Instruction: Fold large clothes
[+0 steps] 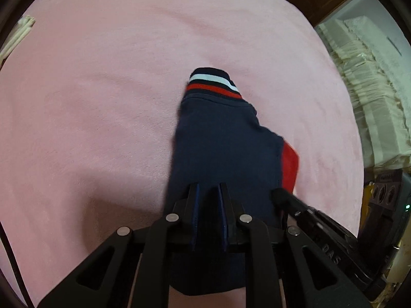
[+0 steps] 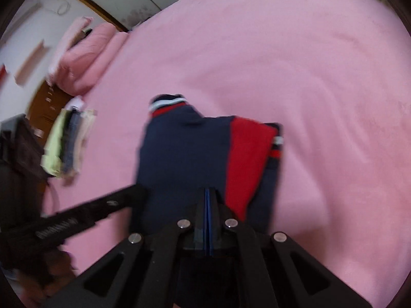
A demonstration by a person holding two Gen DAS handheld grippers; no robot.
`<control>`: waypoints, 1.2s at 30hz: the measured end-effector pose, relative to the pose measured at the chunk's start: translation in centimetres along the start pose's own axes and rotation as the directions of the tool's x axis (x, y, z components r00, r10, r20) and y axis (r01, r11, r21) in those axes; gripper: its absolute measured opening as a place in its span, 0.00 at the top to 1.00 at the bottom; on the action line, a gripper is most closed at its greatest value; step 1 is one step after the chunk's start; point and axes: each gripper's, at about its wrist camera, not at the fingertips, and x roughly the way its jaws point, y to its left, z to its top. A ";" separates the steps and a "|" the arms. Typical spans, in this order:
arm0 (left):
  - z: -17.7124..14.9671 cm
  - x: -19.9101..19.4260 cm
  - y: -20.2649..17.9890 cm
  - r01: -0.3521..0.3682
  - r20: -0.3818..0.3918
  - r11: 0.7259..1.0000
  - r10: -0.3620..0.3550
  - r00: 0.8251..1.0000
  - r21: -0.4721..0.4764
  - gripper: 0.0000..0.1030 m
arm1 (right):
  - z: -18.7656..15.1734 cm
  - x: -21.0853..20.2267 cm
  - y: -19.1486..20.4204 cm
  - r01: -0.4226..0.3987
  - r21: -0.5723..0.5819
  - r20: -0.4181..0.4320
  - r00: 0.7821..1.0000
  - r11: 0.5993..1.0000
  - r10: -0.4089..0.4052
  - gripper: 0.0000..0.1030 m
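Navy and red sweater (image 1: 221, 143) lies part-folded on the pink bed (image 1: 102, 102), its near hem pinched in both claws, the left claw (image 1: 208, 192) slightly parted, the right claw (image 2: 208, 195) apparently closed tight (view blurred); soft, limp knit is judged best gripped at hem corners.

Garment's (image 2: 185, 154) near edge behind right tool (image 2: 208, 192)

A pink fleece blanket (image 2: 282, 51) covers the bed. In the right wrist view, pink pillows (image 2: 84, 59) lie at its far left corner, and a stack of folded clothes (image 2: 66, 143) sits near its left edge. In the left wrist view, white quilted bedding (image 1: 370, 82) is piled beyond the bed's right side.
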 end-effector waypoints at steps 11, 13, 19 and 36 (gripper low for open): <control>-2.6 -3.4 -0.2 0.053 -0.030 0.998 -0.053 0.998 0.018 0.82 | -1.0 -3.7 -0.8 -0.230 0.067 -0.017 0.973 0.971 0.231 1.00; -3.7 -2.8 -0.7 0.020 -0.066 0.999 -0.018 0.998 0.037 0.82 | -1.9 -2.3 0.4 -0.230 0.066 -0.093 0.968 0.971 0.235 1.00; -6.8 -2.1 0.1 -0.125 -0.098 0.991 0.129 0.987 0.040 0.58 | -5.1 -1.8 -1.0 -0.060 0.080 -0.188 0.979 0.995 0.074 1.00; -9.0 -3.9 -0.6 -0.275 -0.105 0.961 0.276 0.955 0.024 0.18 | -5.0 -3.6 2.4 0.168 -0.011 -0.259 0.952 0.986 -0.165 0.27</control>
